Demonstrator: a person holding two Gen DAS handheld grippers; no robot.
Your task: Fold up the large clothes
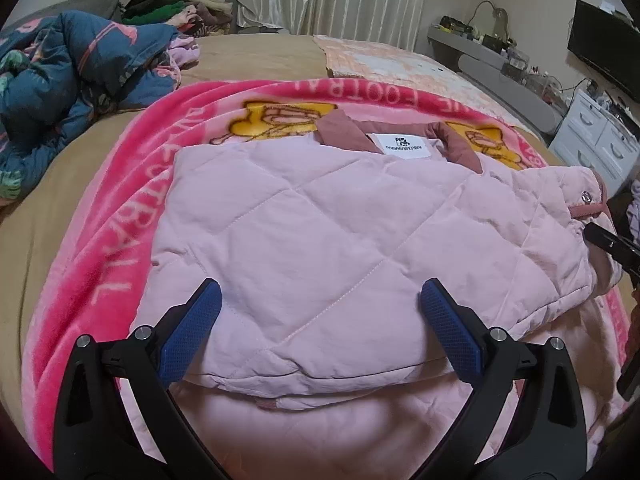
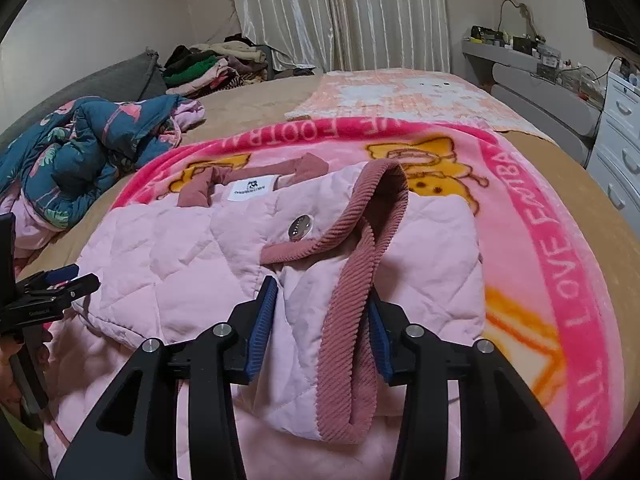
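The left gripper [image 1: 320, 312] is hovering with jaws spread wide over the folded pink quilted jacket [image 1: 340, 232], while the right gripper [image 2: 322, 320] is straddling its corduroy cuff [image 2: 352, 304], jaws apart, the jacket lying on a pink fleece blanket [image 2: 552, 248] covering the bed [image 2: 248, 104].

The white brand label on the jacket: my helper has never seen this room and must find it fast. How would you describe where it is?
On the bed lies a bright pink blanket with yellow cartoon figures, and on it a pale pink quilted jacket. At the jacket's far edge, inside the dusty-rose collar, sits the white label. It is the only white rectangle with dark print there; the nearby round metal snap is silver.
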